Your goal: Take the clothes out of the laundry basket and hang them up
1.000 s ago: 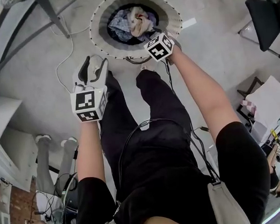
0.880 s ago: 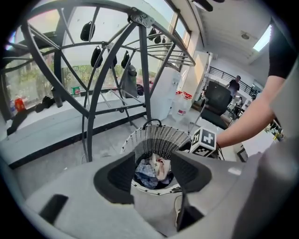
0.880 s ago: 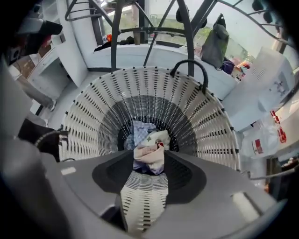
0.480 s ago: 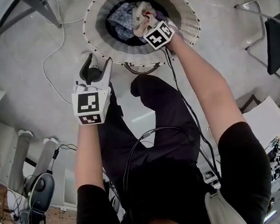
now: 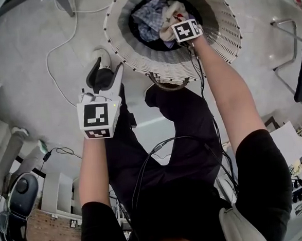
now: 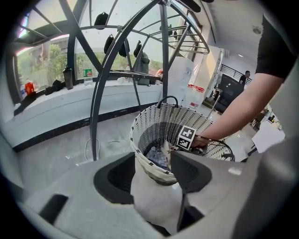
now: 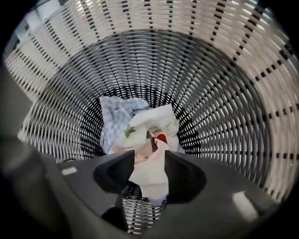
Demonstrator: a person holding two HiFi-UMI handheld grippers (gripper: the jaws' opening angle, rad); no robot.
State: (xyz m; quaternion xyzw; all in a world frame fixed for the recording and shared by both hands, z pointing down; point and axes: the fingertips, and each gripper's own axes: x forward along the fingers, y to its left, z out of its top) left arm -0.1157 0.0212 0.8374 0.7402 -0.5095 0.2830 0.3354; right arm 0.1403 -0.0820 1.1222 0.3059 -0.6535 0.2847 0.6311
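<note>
On the grey floor [image 5: 28,64] stands a white laundry basket [image 5: 131,57], with clothes [image 7: 140,126] at its bottom. Only the right gripper view shows the right hand-held gripper [image 7: 149,156] deep inside the basket, its jaws apart but just closing, with the clothes between them. The left hand-held gripper [image 6: 153,159] hangs open outside the rim.

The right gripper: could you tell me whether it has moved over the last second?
Yes. The right gripper has gone from the basket rim down inside, toward the clothes; its fingers have just been closing, white cloth between them.

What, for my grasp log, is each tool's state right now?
Left tool: open, empty.
Right tool: open, jaws have just been closing; white garment between them, not yet pinched.
</note>
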